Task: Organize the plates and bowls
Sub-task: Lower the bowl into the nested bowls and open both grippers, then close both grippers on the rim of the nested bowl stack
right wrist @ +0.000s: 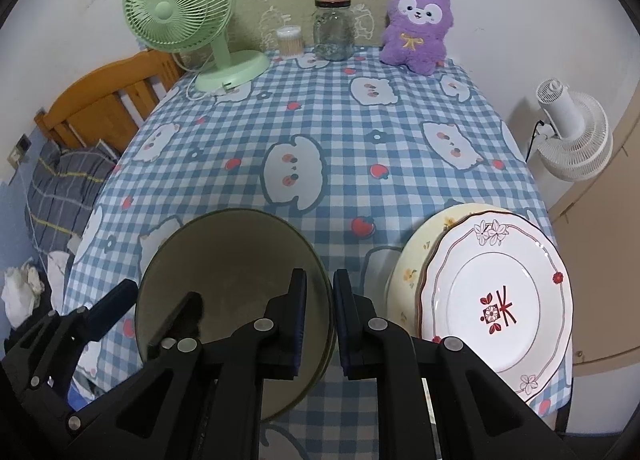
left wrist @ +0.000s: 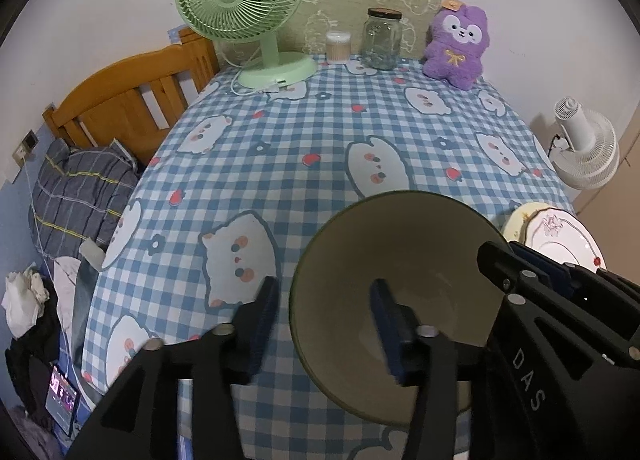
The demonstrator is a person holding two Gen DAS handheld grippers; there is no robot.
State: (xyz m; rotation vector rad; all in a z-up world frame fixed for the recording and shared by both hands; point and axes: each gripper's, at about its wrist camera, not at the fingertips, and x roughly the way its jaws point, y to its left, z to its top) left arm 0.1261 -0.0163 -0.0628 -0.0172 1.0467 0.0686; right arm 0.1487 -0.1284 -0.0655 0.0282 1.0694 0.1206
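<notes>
A wide bowl (left wrist: 400,244), olive rimmed and pale inside, sits at the near edge of the checked table. My left gripper (left wrist: 325,286) is open astride its left rim, one pad outside and one inside, neither touching. My right gripper (right wrist: 320,275) is shut on the right rim of the bowl (right wrist: 232,252); it also shows in the left wrist view as the right gripper (left wrist: 502,250). The left gripper (right wrist: 160,292) appears at the bowl's far side in the right wrist view. To the right, a white flowered plate (right wrist: 500,300) lies on a yellowish plate (right wrist: 412,260).
Along the back wall stand a green fan (right wrist: 180,8), a cotton swab tub (right wrist: 289,40), a glass jar (right wrist: 334,30) and a purple plush toy (right wrist: 418,28). A white fan (right wrist: 572,140) stands off the table's right side, a wooden bed frame (left wrist: 132,100) to the left.
</notes>
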